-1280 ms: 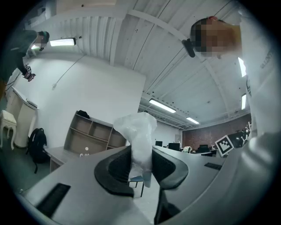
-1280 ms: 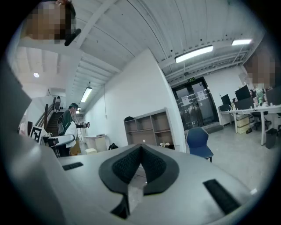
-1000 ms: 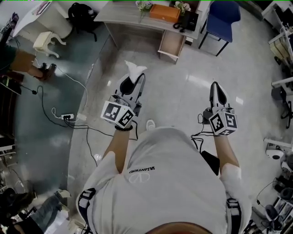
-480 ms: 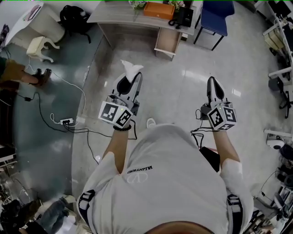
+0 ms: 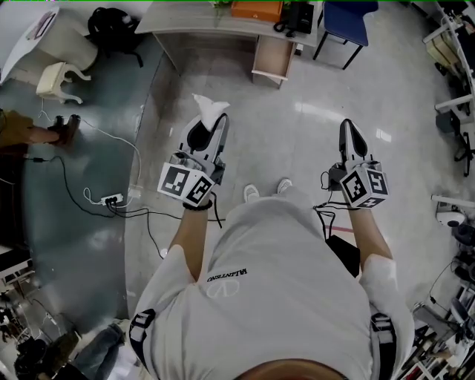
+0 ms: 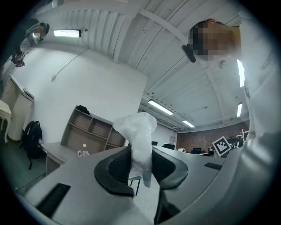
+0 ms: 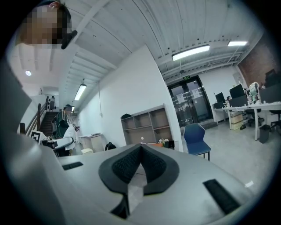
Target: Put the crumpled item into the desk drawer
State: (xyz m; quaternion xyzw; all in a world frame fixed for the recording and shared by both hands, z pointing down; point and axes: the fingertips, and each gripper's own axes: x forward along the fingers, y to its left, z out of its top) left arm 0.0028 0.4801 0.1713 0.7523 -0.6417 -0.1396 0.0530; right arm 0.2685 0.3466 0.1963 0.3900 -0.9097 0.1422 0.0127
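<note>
Wad (image 6: pixel 137 139): white, thin crumpled sheet, clamped by its lower neck in your left gripper (image 6: pixel 140 169), bulk poking out past tips. Likely featherlight, soft, crushable, not fragile. Smooth surface may slip, so grip low on neck, squeeze firm, avoid jerks. Right gripper (image 7: pixel 140 151): jaws pressed together, nothing between. You stand on open floor (image 5: pixel 297 148), desk (image 5: pixel 193 18) well ahead, drawer (image 5: pixel 272 61) under it; looks pulled out, can't be sure. Wad not yet near drawer.

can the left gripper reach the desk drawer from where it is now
Probably not yet: the left gripper, shut on the crumpled item, is well short of the desk drawer. Only bare floor lies between; stepping closer should do.
</note>
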